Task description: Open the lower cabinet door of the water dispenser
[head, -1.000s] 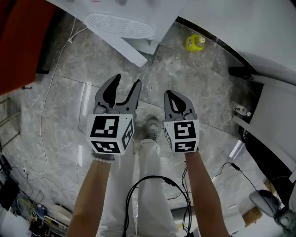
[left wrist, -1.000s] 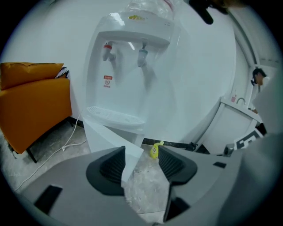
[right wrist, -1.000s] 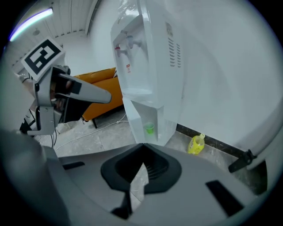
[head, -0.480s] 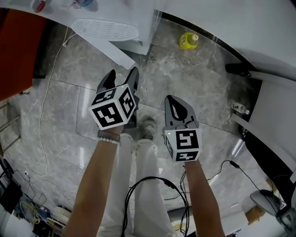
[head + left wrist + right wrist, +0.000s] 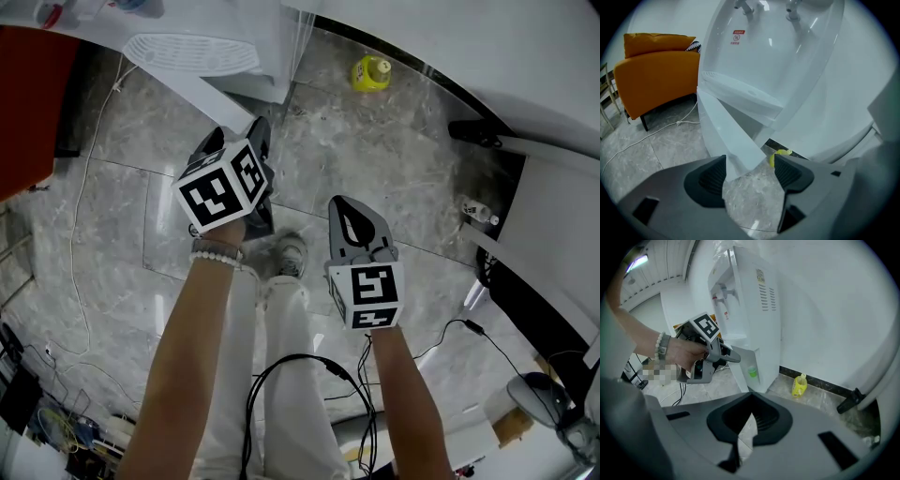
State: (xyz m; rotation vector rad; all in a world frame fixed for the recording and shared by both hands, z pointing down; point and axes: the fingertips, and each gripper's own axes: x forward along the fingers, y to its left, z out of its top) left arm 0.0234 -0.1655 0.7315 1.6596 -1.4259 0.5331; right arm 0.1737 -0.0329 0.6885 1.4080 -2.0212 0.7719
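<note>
light: bright, even | glare: streaks on glossy floor (image 5: 167, 314) | edges: fisheye-bent, dark-vignetted | focus: sharp

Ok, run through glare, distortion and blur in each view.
Head view: sharp, with light streaks reflected off the glossy floor. Left gripper view: fisheye with dark corners, so the water dispenser looks bowed, and there are glare highlights on its white front. Right gripper view: the same fisheye vignette, plus a mosaic patch at the left.

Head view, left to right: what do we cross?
Red-orange chair → left gripper → right gripper → black object at the foot of the white wall.
</note>
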